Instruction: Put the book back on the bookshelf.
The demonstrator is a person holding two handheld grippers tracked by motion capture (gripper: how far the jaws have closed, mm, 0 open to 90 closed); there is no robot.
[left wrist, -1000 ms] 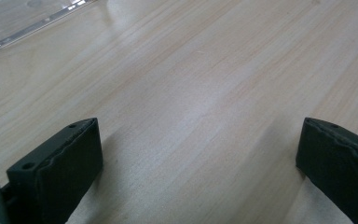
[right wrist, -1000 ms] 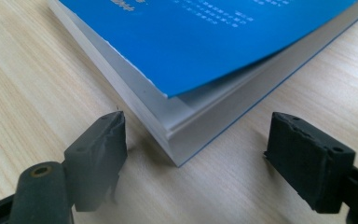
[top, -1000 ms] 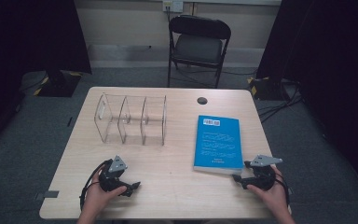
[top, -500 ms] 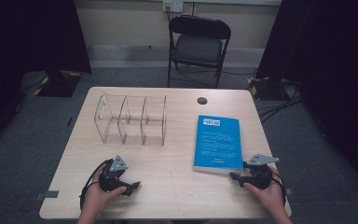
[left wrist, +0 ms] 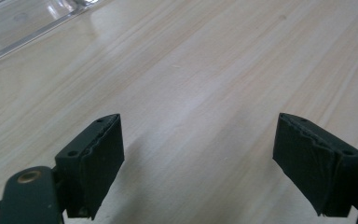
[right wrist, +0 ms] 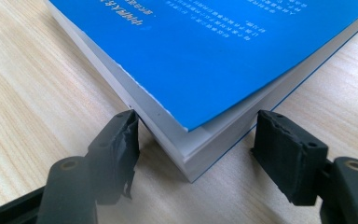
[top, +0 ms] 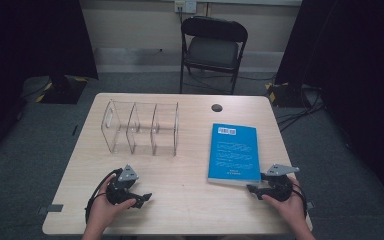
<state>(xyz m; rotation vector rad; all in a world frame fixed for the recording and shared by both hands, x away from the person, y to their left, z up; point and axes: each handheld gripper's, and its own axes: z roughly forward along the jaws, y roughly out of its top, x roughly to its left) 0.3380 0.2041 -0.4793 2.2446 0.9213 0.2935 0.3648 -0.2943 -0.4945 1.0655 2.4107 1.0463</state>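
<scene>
A blue book (top: 232,152) lies flat on the right half of the wooden table (top: 190,215). My right gripper (top: 254,188) is at its near right corner. In the right gripper view the book (right wrist: 223,46) has that corner between the pads: one black pad (right wrist: 121,149) touches the page edge and the other meets the cover edge. These jaws have just been closing onto the corner. My left gripper (top: 142,197) rests on the near left of the table. Its jaws have been closing too, and it (left wrist: 198,140) stands open over bare wood.
A clear acrylic rack (top: 140,127) with three slots stands at the middle left, and its base (left wrist: 18,23) lies ahead of the left gripper. A small black disc (top: 216,107) lies near the far edge. A black folding chair (top: 212,50) stands beyond the table.
The right gripper's jaws have drawn in around the book's near corner. Both hands stay almost where they were.
</scene>
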